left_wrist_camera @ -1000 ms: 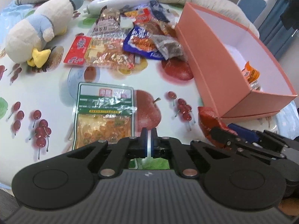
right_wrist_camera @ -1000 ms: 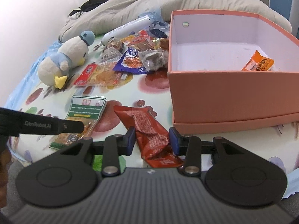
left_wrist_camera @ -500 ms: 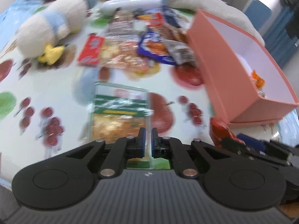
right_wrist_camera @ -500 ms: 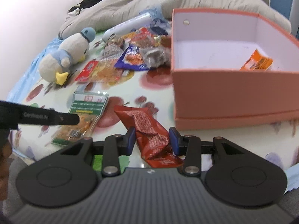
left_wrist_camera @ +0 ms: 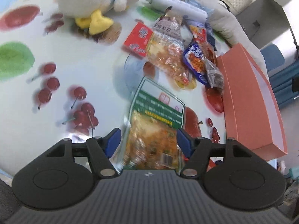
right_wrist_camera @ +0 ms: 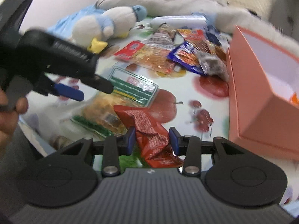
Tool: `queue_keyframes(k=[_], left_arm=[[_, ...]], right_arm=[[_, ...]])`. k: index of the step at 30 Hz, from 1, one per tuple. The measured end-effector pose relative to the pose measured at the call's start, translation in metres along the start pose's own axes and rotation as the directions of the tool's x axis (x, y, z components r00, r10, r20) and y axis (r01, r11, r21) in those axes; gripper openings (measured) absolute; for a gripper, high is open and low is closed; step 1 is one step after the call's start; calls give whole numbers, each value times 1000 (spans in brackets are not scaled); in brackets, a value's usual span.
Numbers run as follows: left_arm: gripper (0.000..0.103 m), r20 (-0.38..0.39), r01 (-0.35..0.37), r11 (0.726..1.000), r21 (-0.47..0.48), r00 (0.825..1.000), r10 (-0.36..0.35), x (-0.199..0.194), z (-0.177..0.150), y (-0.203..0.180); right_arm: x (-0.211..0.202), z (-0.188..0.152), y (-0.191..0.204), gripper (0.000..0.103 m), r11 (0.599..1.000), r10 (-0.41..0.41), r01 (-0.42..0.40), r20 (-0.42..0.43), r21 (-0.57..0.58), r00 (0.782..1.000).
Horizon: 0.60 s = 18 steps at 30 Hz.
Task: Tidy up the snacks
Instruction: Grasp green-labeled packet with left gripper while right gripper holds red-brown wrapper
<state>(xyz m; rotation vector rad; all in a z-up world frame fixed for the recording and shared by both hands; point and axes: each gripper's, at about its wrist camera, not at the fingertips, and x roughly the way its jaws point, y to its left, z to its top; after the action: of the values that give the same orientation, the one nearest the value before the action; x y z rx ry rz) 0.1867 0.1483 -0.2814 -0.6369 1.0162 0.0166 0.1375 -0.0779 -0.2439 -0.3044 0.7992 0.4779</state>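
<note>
My left tool [left_wrist_camera: 148,141] has just been opening; its blue pads now stand wide on either side of the green-and-white clear-plastic snack packet [left_wrist_camera: 155,128], which lies flat on the fruit-printed table [left_wrist_camera: 78,59], with no pad pressing on it. My right tool [right_wrist_camera: 151,140] stands partly open around the crumpled red foil snack packet [right_wrist_camera: 149,132]; I cannot tell whether its pads press on the foil. The red packet lies just beside the green one, near the table's front edge. The salmon-pink cardboard box [right_wrist_camera: 248,97] stands to the right, with an orange packet [right_wrist_camera: 295,98] inside. A heap of mixed snack packets [left_wrist_camera: 179,56] lies beyond, beside a white-and-blue plush duck [left_wrist_camera: 93,1].
</note>
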Motion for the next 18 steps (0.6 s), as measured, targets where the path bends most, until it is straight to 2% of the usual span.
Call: queue_keyframes(k=[3, 8, 11, 18], left_arm=[[71, -3, 24, 999, -29, 1000, -24, 5, -2, 9], [71, -1, 104, 987, -122, 995, -104, 4, 2, 29], [71, -8, 141, 978, -156, 990, -144, 4, 3, 37], [71, -31, 104, 989, -104, 994, -108, 9, 2, 23]], right_arm=[[8, -1, 12, 42, 997, -43, 42, -9, -68, 999], [15, -4, 26, 42, 982, -87, 83, -16, -171, 996], [19, -7, 31, 42, 977, -102, 96, -22, -191, 995], [19, -8, 34, 42, 977, -105, 98, -28, -192, 994]])
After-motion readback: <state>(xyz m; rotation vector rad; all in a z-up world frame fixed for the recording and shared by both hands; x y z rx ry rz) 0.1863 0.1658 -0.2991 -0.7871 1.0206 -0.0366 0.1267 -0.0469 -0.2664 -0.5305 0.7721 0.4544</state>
